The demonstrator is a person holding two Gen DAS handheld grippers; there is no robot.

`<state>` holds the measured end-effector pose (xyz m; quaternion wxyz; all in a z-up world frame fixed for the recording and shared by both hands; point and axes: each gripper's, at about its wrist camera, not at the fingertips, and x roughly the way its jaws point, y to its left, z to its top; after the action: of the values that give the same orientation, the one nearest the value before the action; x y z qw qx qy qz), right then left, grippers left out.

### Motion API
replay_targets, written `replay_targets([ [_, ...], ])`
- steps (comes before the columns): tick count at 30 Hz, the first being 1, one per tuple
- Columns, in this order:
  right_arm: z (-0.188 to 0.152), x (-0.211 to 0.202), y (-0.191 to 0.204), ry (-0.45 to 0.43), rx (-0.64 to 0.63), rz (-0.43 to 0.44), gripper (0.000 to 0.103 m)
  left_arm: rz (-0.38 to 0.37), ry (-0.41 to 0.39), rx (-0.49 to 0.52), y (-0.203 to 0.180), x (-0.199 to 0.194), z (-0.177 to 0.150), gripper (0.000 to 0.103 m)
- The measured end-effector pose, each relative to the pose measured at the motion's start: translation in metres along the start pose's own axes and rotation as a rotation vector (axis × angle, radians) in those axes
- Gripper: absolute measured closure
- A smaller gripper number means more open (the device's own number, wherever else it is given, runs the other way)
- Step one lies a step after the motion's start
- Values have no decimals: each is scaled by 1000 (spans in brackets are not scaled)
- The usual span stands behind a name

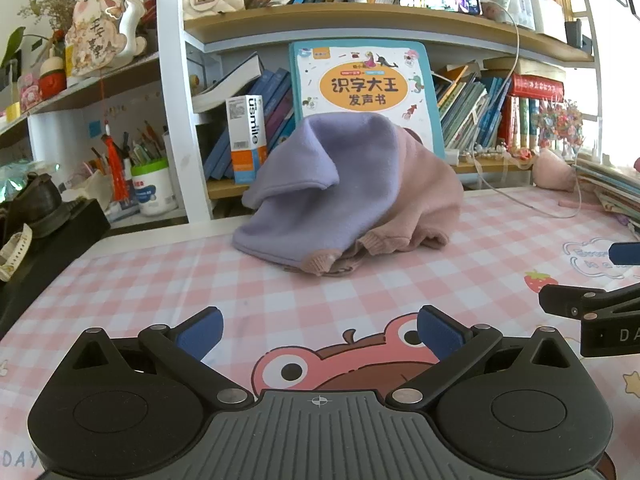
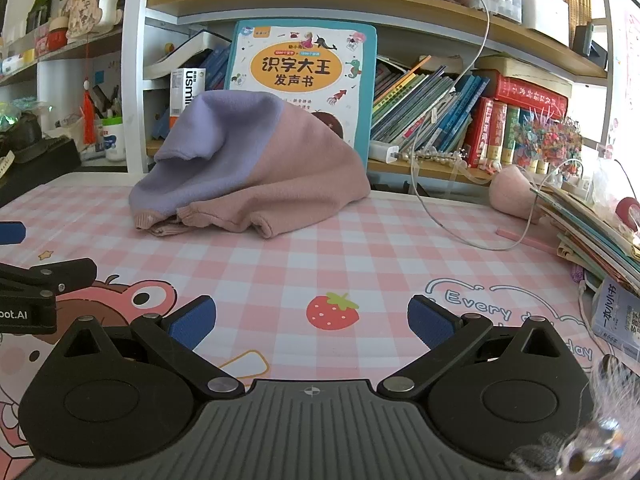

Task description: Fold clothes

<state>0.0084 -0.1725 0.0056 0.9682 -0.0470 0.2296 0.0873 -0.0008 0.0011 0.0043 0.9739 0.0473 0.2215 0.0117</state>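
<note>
A crumpled garment, lilac on the left and dusty pink on the right (image 1: 344, 196) (image 2: 248, 168), lies heaped at the back of the pink checked table mat (image 1: 160, 280) (image 2: 380, 240), leaning against a children's book. My left gripper (image 1: 320, 334) is open, low over the mat, well short of the garment, with nothing between its blue pads (image 1: 200, 334). My right gripper (image 2: 312, 322) is open too, over a strawberry print, with the garment ahead and to its left. Each gripper's tip shows at the edge of the other's view.
A large upright children's book (image 1: 364, 92) (image 2: 304, 80) and shelves of books stand behind the garment. A white charging cable (image 2: 460, 236) loops over the mat at the right. A stack of books (image 2: 592, 240) sits at the right edge, black boxes with a shoe (image 1: 40, 216) at the left.
</note>
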Motion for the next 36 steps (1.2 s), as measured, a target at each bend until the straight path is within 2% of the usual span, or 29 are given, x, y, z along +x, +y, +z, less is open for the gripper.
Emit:
replay_targets([
  [26,1,1,-3,4,16,20,0,14,11,-5,-1,1,1,0],
  [31,0,0,-3,-2,24,27,0,6,18,-8,0,2,1,0],
  [36,0,2,-4,8,23,40,0,-34,24,15,-4,2,1,0],
])
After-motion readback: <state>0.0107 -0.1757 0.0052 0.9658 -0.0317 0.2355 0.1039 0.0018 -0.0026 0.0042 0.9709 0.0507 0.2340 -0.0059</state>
